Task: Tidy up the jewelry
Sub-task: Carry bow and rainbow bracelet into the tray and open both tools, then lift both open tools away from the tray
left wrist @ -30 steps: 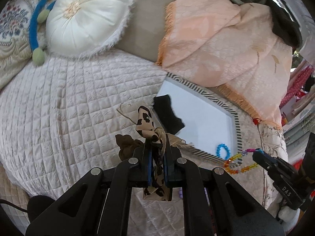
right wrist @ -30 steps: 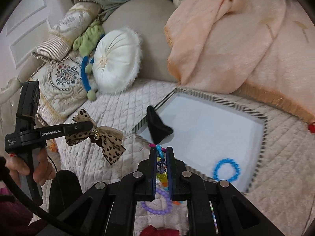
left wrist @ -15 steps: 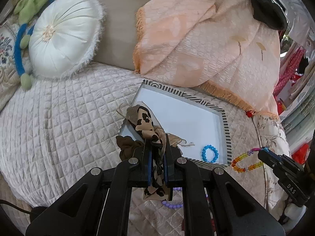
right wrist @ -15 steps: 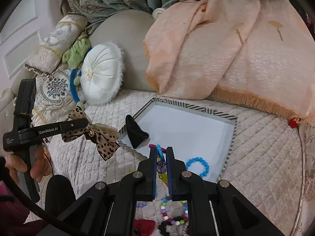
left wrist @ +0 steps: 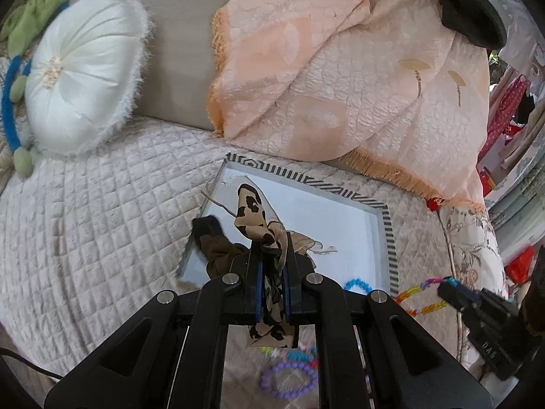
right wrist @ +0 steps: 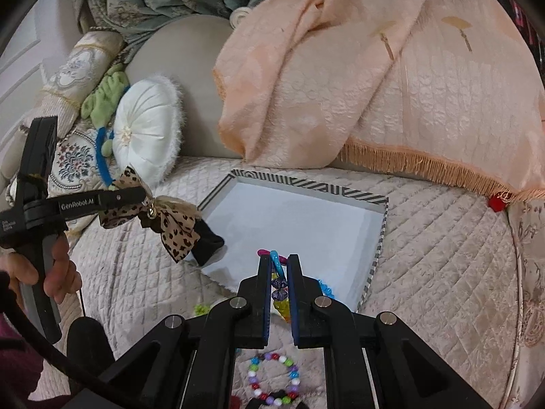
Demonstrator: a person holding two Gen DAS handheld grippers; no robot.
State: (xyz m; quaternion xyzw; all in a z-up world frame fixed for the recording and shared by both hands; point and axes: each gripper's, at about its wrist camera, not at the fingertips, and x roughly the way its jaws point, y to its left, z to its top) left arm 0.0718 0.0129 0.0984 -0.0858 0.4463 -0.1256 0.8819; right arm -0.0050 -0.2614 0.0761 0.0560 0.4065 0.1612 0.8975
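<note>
My left gripper [left wrist: 271, 248] is shut on a leopard-print bow [left wrist: 252, 212] and holds it over the near left corner of a white tray with a striped rim [left wrist: 388, 235]. The bow [right wrist: 170, 220] and left gripper [right wrist: 141, 195] also show in the right wrist view, left of the tray [right wrist: 379, 242]. My right gripper [right wrist: 278, 262] is shut on a rainbow bead bracelet [right wrist: 276, 266], above the tray's near edge; the bracelet also shows in the left wrist view [left wrist: 417, 294]. A black item [right wrist: 207, 240] and a blue bracelet [left wrist: 356, 284] lie in the tray.
A purple bead bracelet [left wrist: 289, 380] and a multicoloured bead bracelet [right wrist: 274, 381] lie on the quilted bed in front of the tray. A peach fringed blanket [right wrist: 357, 78] lies behind the tray. A round white cushion [left wrist: 78, 85] is at the far left.
Both grippers have pulled back and risen a little from the tray, so more of the bed and the loose bracelets show. The bow and the rainbow bracelet stay gripped.
</note>
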